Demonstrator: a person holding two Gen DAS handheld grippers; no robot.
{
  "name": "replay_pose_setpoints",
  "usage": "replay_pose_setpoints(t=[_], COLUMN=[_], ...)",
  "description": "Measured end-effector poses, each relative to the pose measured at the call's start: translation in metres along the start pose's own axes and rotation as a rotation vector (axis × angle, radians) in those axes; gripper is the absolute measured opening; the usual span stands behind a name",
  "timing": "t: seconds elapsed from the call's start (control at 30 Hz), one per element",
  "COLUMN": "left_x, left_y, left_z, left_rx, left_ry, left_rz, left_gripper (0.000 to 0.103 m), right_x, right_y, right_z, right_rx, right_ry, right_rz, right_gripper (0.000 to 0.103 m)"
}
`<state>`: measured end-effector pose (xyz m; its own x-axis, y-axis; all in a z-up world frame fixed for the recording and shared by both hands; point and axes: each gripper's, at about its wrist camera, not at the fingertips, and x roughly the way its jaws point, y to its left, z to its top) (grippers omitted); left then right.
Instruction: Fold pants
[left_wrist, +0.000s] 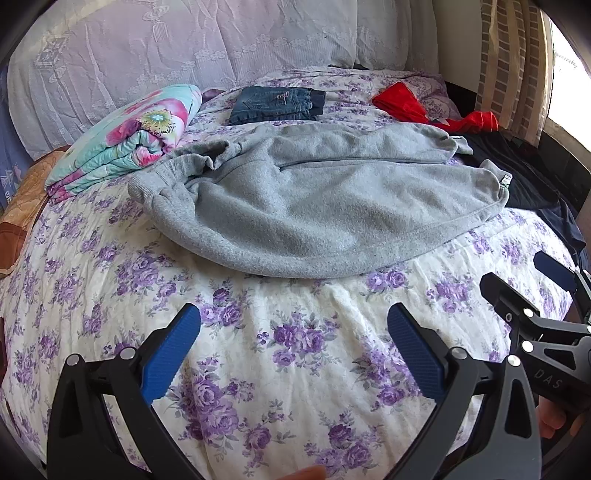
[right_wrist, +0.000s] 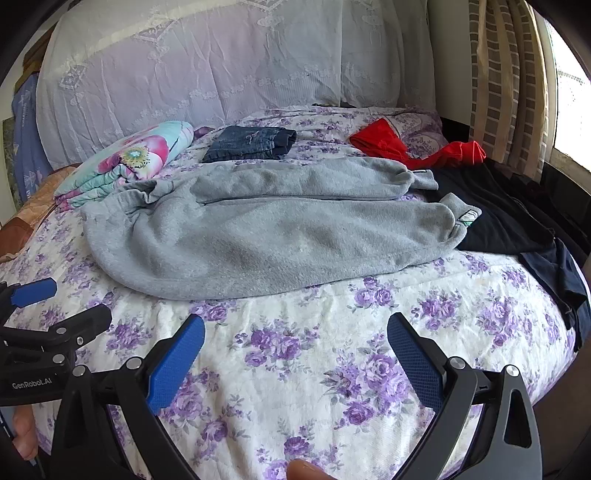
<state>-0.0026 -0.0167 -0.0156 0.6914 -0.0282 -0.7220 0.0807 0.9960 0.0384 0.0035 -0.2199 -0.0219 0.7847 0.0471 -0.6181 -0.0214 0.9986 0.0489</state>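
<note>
Grey fleece pants (left_wrist: 314, 199) lie spread across the bed, waistband at the left, leg cuffs at the right, one leg beside the other; they also show in the right wrist view (right_wrist: 266, 236). My left gripper (left_wrist: 293, 321) is open and empty, above the floral bedspread (left_wrist: 295, 369) in front of the pants. My right gripper (right_wrist: 295, 328) is open and empty, also short of the pants' near edge. The right gripper shows at the right edge of the left wrist view (left_wrist: 532, 280), and the left gripper at the left edge of the right wrist view (right_wrist: 70, 299).
Folded jeans (left_wrist: 277, 103) lie behind the pants. A folded flowered quilt (left_wrist: 125, 136) sits at the back left. Red clothes (left_wrist: 424, 107) and dark clothes (left_wrist: 528, 177) lie at the right. A white-covered headboard (left_wrist: 184, 55) stands behind; a curtain (left_wrist: 513, 62) hangs at the right.
</note>
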Motion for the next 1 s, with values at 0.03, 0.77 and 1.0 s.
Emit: replay_pose_setpoints(t=[0.03,0.77,1.0], left_x=[0.000,0.007,0.044], left_y=[0.000,0.162,0.209], left_z=[0.000,0.006,0.073], left_rx=[-0.002,-0.177,-0.189], left_ry=[0.001,-0.029,0.043], left_rz=[-0.001,-0.004,-0.184], left_gripper=[0.099,0.099,0.099], right_x=[0.000,0.029,0.062], right_y=[0.000,0.087,0.180], right_z=[0.000,0.019,0.030], right_rx=[-0.001,-0.241,-0.519], right_ry=[0.000,0.015,0.006], right_rz=[0.002,0.155,0.221], right_gripper=[0.100,0.100,0.087])
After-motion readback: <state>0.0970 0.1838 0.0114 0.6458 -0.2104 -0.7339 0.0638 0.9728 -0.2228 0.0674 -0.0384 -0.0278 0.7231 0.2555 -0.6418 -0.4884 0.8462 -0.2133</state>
